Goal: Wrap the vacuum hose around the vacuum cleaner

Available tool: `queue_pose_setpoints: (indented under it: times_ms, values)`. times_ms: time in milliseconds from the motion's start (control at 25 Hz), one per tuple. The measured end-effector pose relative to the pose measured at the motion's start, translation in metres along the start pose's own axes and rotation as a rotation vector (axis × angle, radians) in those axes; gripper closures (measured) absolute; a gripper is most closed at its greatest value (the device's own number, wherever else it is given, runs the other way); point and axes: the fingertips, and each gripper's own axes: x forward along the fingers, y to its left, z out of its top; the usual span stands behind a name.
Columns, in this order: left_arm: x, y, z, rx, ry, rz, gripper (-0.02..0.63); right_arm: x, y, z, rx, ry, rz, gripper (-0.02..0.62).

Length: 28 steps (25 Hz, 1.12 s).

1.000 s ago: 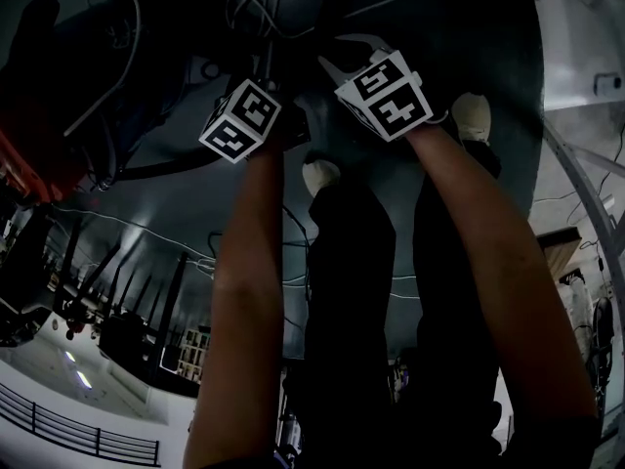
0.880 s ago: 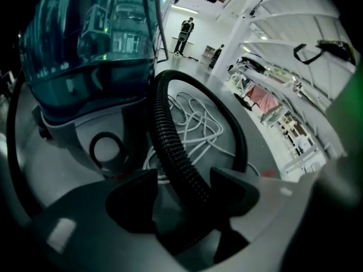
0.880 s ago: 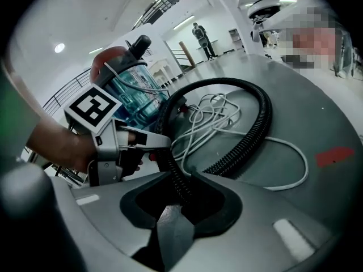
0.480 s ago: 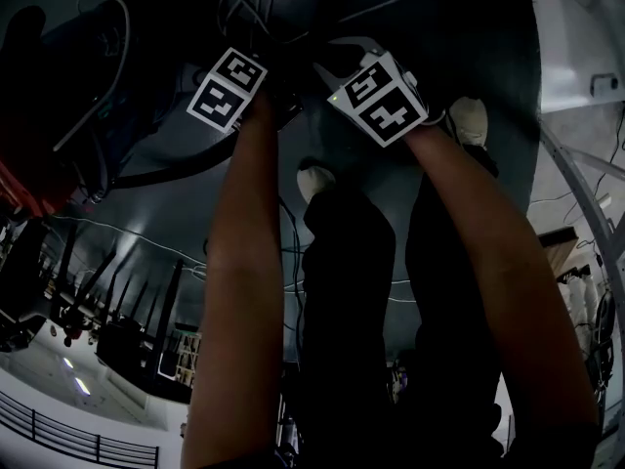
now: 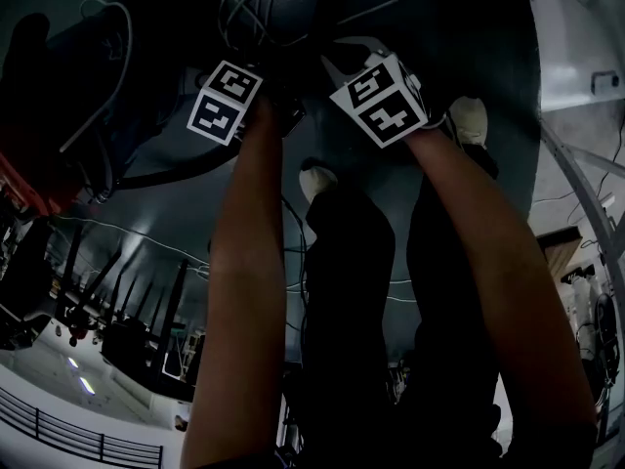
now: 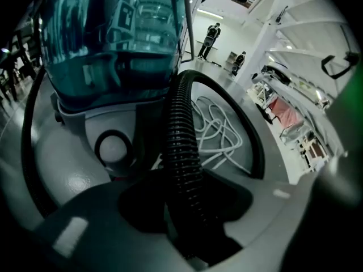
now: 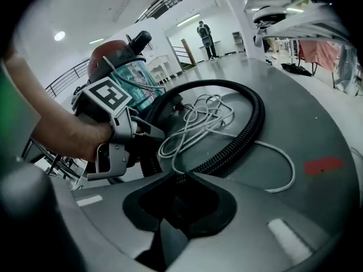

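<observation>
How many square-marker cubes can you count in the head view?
2. One cube sits upper left of centre, above the left forearm. The other cube sits just right of it, above the right forearm. The dark surroundings could hide more.
</observation>
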Motion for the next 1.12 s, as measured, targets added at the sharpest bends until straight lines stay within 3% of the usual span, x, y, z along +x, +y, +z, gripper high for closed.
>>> queue_pose_setpoints:
  times_ms: [280, 480, 680, 1120]
  values:
    - [-0.045, -0.008, 0.009, -0.023, -0.056, 0.011, 0.431, -0.023, 0.016, 0.005, 0.095, -0.021, -0.016, 0.537]
    - [-0.078, -0.018, 0.012, 0.031, -0.038, 0.024, 0.437, -0.049, 0.032, 0.017, 0.119, -0.028, -0.022, 0.537]
    - [-0.111, -0.028, 0.019, 0.054, -0.015, 0.03, 0.44, -0.072, 0.053, 0.041, 0.071, -0.027, -0.011, 0.537]
    - [-0.156, -0.076, 0.058, 0.073, -0.002, 0.009, 0.445, -0.132, 0.056, 0.104, 0.032, -0.02, -0.03, 0.537]
